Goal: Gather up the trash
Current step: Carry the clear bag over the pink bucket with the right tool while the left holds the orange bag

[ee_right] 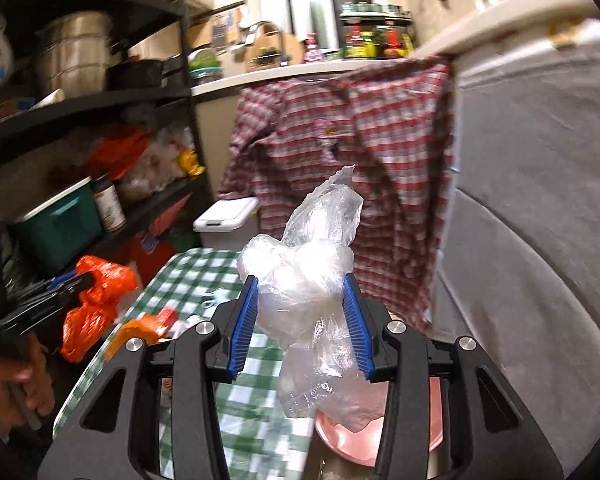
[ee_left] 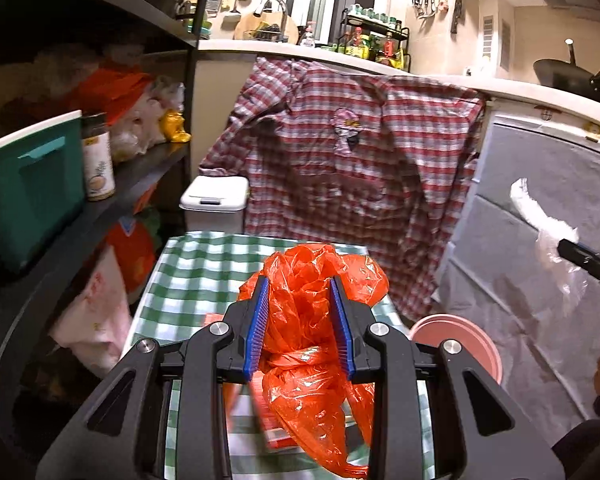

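The left gripper (ee_left: 300,320) squeezes a crumpled orange bag (ee_left: 312,332) above the green checked table (ee_left: 196,276). The right gripper (ee_right: 302,320) squeezes a clear bag (ee_right: 312,280), with a pink bin (ee_right: 340,436) at 6 o'clock below.

Glossy, crinkled orange plastic bag (ee_left: 312,320) between ribbed blue pads (ee_left: 258,328) of the matt black left hand-held gripper (ee_left: 302,326); filmy clear plastic bag (ee_right: 312,292) in the right hand-held gripper (ee_right: 302,324); checked cloth (ee_left: 192,276); smooth pink plastic basin (ee_left: 460,340).
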`<state>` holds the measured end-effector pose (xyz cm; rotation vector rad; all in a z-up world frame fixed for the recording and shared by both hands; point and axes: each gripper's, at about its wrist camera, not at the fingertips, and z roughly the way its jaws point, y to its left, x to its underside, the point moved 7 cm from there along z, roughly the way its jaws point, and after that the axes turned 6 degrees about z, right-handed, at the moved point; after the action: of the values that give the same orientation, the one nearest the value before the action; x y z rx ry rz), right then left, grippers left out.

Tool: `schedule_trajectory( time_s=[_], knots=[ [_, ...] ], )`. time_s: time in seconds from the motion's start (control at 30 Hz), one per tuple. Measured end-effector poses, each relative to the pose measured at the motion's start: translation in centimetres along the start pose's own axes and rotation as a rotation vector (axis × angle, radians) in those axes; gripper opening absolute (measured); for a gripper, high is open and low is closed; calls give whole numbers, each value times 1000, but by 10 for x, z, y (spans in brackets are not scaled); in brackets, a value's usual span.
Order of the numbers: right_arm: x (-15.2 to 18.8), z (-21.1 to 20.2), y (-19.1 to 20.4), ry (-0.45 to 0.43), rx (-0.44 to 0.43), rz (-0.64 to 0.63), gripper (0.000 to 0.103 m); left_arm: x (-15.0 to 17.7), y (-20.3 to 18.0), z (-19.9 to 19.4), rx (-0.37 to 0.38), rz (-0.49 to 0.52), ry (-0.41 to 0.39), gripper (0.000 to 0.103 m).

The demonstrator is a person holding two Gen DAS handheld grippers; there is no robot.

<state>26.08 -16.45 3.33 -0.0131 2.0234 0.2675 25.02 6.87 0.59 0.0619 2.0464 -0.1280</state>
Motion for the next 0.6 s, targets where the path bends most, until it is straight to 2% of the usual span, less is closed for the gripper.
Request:
schedule_trajectory(
  time_s=[0.23, 0.6],
  knots=[
    [19, 2, -40, 0, 69, 44, 43, -6, -42, 6, 23, 43, -18, 30],
    [21, 3, -75, -7, 105, 90, 43, -11, -87, 25, 39, 58, -12, 30]
  ],
)
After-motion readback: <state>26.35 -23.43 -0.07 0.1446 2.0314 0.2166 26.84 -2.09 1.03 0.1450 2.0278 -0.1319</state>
